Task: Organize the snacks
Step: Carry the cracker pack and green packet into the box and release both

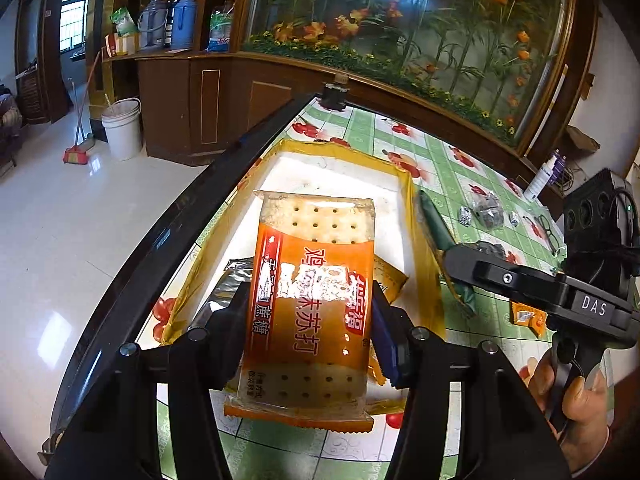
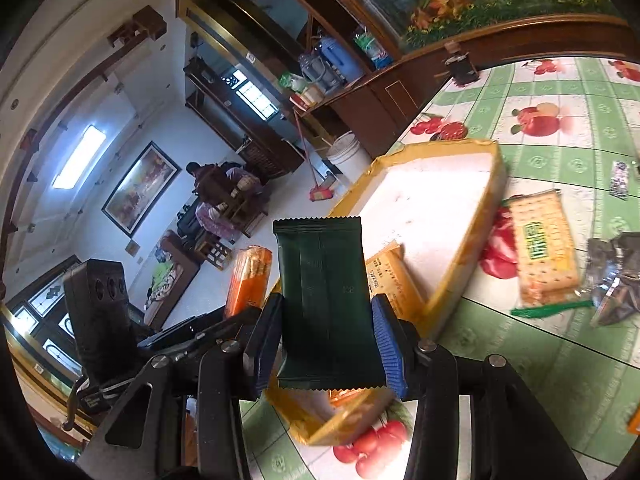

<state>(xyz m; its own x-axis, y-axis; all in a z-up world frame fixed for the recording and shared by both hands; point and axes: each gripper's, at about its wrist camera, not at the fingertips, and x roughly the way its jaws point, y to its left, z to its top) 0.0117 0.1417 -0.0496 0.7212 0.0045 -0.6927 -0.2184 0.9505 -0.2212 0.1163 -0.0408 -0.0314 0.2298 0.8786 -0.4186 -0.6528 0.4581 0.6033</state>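
My left gripper [image 1: 308, 316] is shut on an orange pack of soda crackers [image 1: 312, 304], held above a shallow box with yellow taped walls and a white floor [image 1: 412, 196]. A silver packet [image 1: 236, 280] and a tan packet [image 1: 390, 280] lie in the box under it. My right gripper [image 2: 326, 340] is shut on a dark green wrapper [image 2: 326, 296], over the box's near corner [image 2: 496, 164]. In the left wrist view the right gripper [image 1: 452, 258] comes in from the right with that green wrapper [image 1: 434, 224]. The orange pack [image 2: 248, 280] shows left of it.
A green-labelled cracker pack [image 2: 544, 248], crumpled clear wrappers [image 2: 616, 280], small foil sweets [image 1: 466, 216], glasses [image 1: 546, 228] and a white bottle [image 1: 544, 178] lie on the fruit-patterned tablecloth [image 1: 452, 164]. The table's dark rim [image 1: 168, 236] runs along the left; beyond it are floor, bucket [image 1: 124, 128] and cabinet.
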